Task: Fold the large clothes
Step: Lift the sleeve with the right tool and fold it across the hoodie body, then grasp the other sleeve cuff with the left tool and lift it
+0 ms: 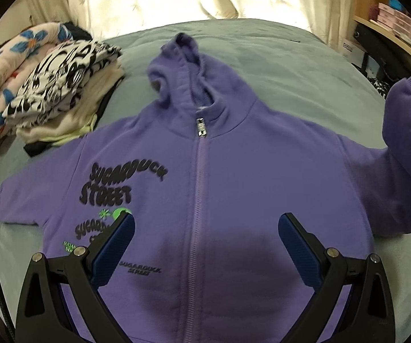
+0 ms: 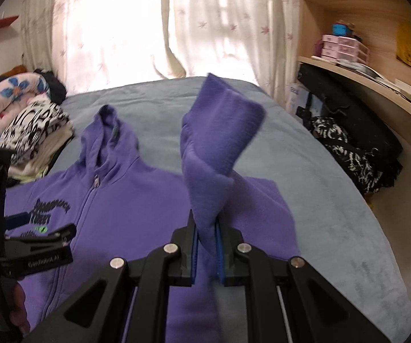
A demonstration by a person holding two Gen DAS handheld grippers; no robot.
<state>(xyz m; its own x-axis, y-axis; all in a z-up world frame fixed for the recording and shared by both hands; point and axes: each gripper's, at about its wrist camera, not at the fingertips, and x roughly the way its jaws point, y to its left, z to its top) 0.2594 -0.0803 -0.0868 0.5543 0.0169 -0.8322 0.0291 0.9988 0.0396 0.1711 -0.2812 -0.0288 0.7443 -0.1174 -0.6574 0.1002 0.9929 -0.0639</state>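
right fingers (image 2: 205, 225) pinch the hoodie (image 1: 234, 171) sleeve (image 2: 214, 148) aloft; left fingers (image 1: 205, 228) spread empty.

Two black plastic grippers (image 1: 205, 228) (image 2: 205, 230) with blue ribbed pads (image 1: 298, 250), silver screws (image 2: 170, 248), and white "GenRobot.AI" lettering (image 2: 44, 263).

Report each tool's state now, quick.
Left tool: open, holding nothing, above the purple hoodie.
Right tool: closed on the hoodie's sleeve, lifted off the bed.
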